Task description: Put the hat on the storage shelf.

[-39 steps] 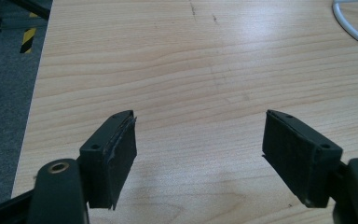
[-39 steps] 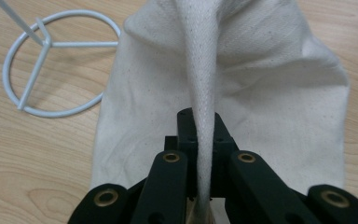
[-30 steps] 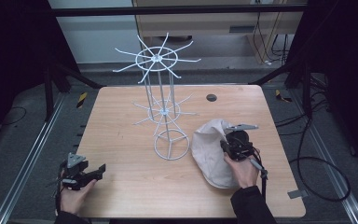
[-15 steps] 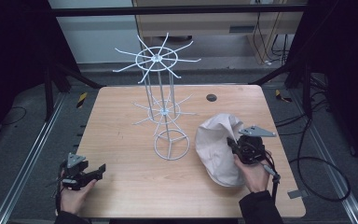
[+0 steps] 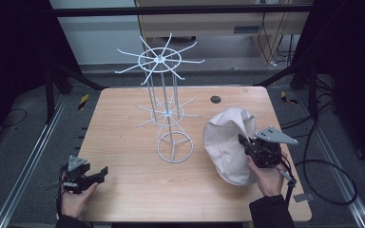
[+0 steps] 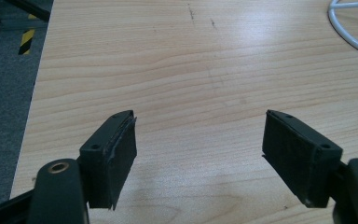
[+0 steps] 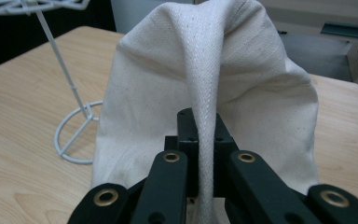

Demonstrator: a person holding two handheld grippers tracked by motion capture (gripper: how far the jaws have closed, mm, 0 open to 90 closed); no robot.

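The right hand-held gripper (image 5: 245,142) pinches a fold of the cream cloth bag (image 5: 228,142), its jaws closed tight on a raised ridge of fabric, so the bag's upper part is lifted while its lower part lies on the right side of the wooden tabletop (image 5: 123,128), just beside the ring base of the white wire rack (image 5: 168,118). The left hand-held gripper (image 5: 102,172) rests low at the near left corner of the tabletop, well apart from the bag, with its jaws spread wide over bare wood and nothing between them.
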